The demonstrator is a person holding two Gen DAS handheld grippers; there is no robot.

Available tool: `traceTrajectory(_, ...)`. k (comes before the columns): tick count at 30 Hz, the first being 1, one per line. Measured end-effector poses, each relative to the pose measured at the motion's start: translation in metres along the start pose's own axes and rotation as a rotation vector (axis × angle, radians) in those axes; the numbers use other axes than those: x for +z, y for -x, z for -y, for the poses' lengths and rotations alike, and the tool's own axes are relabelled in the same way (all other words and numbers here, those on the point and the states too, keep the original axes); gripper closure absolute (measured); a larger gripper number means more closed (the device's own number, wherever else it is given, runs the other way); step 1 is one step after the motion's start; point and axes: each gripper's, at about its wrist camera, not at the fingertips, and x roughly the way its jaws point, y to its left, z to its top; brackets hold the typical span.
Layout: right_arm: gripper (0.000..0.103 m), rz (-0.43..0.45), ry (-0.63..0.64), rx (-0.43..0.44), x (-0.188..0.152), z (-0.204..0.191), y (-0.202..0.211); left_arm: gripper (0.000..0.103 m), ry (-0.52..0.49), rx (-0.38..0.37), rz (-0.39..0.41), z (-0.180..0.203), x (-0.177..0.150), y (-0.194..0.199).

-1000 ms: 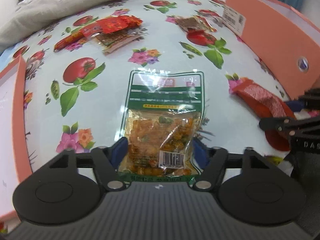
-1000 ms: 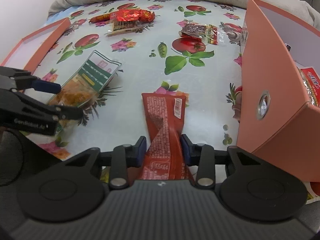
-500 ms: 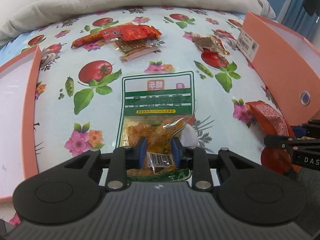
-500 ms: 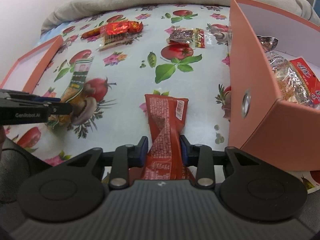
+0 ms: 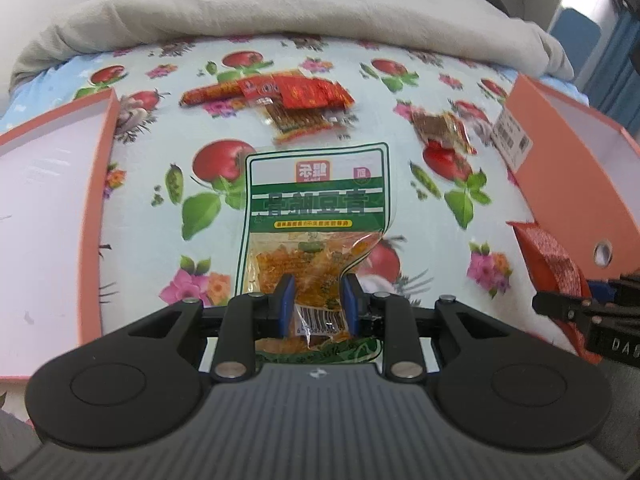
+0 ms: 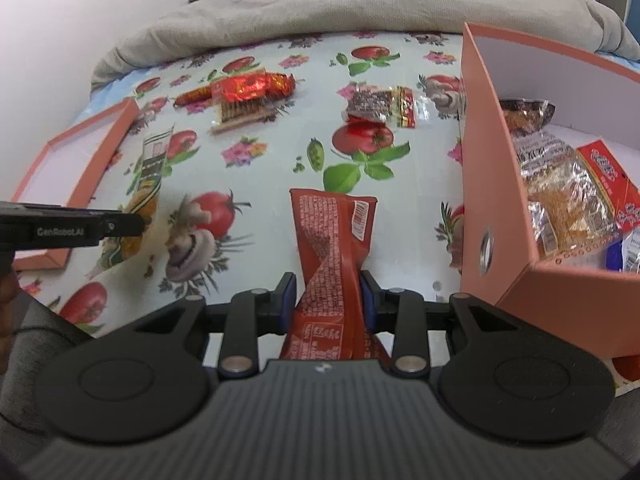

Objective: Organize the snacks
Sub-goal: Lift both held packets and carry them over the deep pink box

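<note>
My left gripper [image 5: 316, 298] pinches the green snack bag [image 5: 316, 216] mid-tablecloth, my right gripper [image 6: 326, 300] clamps the red packet [image 6: 332, 248], and only the right view shows snacks filling the orange box [image 6: 500, 184].

What my own fingers and the picture edges keep from view

My left gripper [image 5: 317, 304] covers the near end of the green snack bag [image 5: 316, 204], its barcode half hidden behind my fingers; my right gripper [image 6: 327, 306] swallows the near end of the red packet [image 6: 332, 248]. Right of those fingers, the orange box [image 6: 492, 184] runs off the edge, and the print on the packets inside is too small to read.
</note>
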Motion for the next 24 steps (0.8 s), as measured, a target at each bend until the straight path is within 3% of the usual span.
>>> traceTrajectory(13, 0.067, 0.103, -0.017, 0.021, 0.039, 0.008, 0.048, 0.073, 0.046, -0.023, 0.090, 0.034, 0.041, 0.057)
traceTrajectory(24, 0.067, 0.244, -0.035, 0.000, 0.092, 0.033, 0.101, 0.073, 0.001, -0.076, 0.186, 0.096, 0.107, 0.101)
